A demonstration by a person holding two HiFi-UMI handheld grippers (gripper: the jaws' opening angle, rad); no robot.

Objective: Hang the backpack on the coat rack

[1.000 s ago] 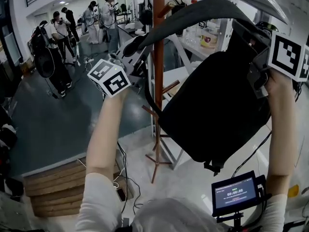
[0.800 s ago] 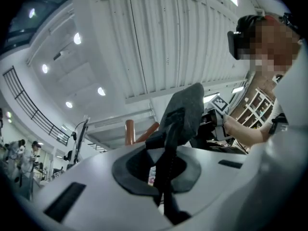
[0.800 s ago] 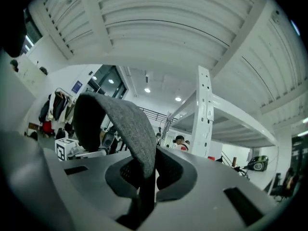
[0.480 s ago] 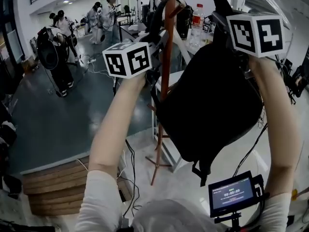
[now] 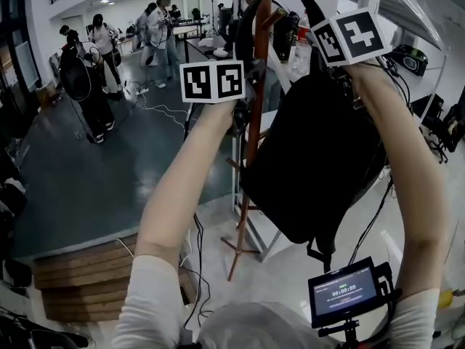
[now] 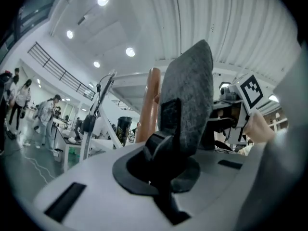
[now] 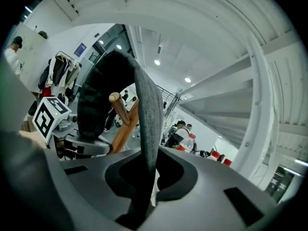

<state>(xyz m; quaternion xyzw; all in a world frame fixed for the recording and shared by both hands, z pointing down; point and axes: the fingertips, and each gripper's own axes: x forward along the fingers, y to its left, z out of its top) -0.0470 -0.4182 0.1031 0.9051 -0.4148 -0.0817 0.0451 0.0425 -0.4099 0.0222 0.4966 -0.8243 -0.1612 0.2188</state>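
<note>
Monitor: a small screen (image 5: 344,291) on a mount is sitting lowest in the head view, closest to the person's body; its readout is too small to read.
Forearms: the left forearm (image 5: 178,187) and the right forearm (image 5: 407,173) are reaching up and away from the camera, one on each side of the bag.
Left gripper: the left gripper (image 6: 166,153) is pressing its jaws together on the shoulder strap (image 6: 190,90). It is pinching the black webbing at the foot of the grey padded part, which is standing up from the jaws.
Right gripper: the right gripper (image 7: 142,177) is gripping the strap edge-on, its jaws closed against the thin grey band rising between them.
Shoulder strap: it is arching from one gripper to the other over the top of the rack; whether it is touching a peg cannot be told.
Backpack: the black backpack (image 5: 320,158) is hanging below the strap between the two arms, raised off the floor. Its body is lying just beside the rack's pole, to the right of it in the head view.
Coat rack: the wooden coat rack (image 5: 253,129) is standing upright on splayed feet. A peg (image 7: 120,110) is angling up just behind the strap in the right gripper view.
Floor: wooden steps (image 5: 87,275) are lying at the lower left, and cables (image 5: 196,253) are trailing over the grey floor (image 5: 109,173).
People: several people (image 5: 156,27) are standing far back in the hall.
</note>
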